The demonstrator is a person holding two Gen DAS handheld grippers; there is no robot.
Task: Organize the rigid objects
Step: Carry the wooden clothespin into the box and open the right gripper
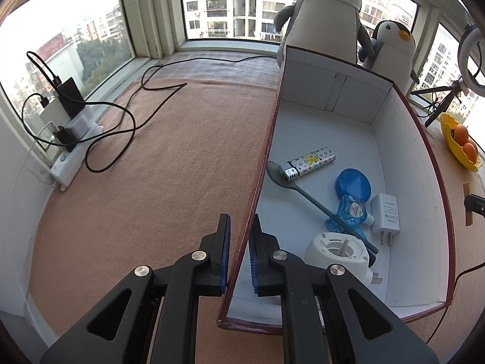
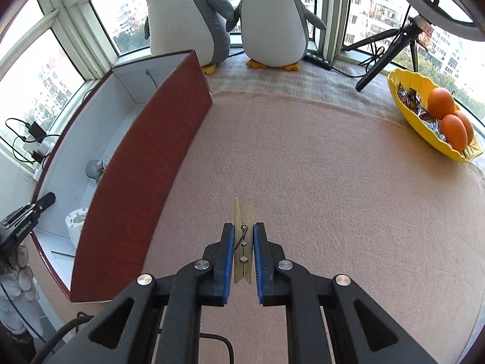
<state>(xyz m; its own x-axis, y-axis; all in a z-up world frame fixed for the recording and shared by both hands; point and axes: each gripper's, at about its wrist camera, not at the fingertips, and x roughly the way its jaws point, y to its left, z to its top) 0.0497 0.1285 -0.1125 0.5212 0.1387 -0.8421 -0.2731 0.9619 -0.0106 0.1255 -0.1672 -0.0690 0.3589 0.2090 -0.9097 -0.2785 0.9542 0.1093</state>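
A dark red box with a white inside (image 1: pixel 409 157) stands on the peach mat. My left gripper (image 1: pixel 241 227) is shut on its left wall near the front corner. Inside lie a patterned lighter (image 1: pixel 307 163), a grey spoon (image 1: pixel 315 201), a blue round lid (image 1: pixel 353 183), a small blue bottle (image 1: pixel 351 212), a white charger (image 1: pixel 385 215) and a white round holder (image 1: pixel 336 253). In the right wrist view my right gripper (image 2: pixel 243 230) is shut on a wooden clothespin (image 2: pixel 243 242), held above the mat to the right of the box (image 2: pixel 145 188).
Two plush penguins (image 2: pixel 272 21) stand at the window behind the box. A yellow bowl with oranges (image 2: pixel 436 121) sits at the right, beside a black tripod (image 2: pixel 385 57). A power strip with chargers and loose black cables (image 1: pixel 72 130) lies at the left on the mat.
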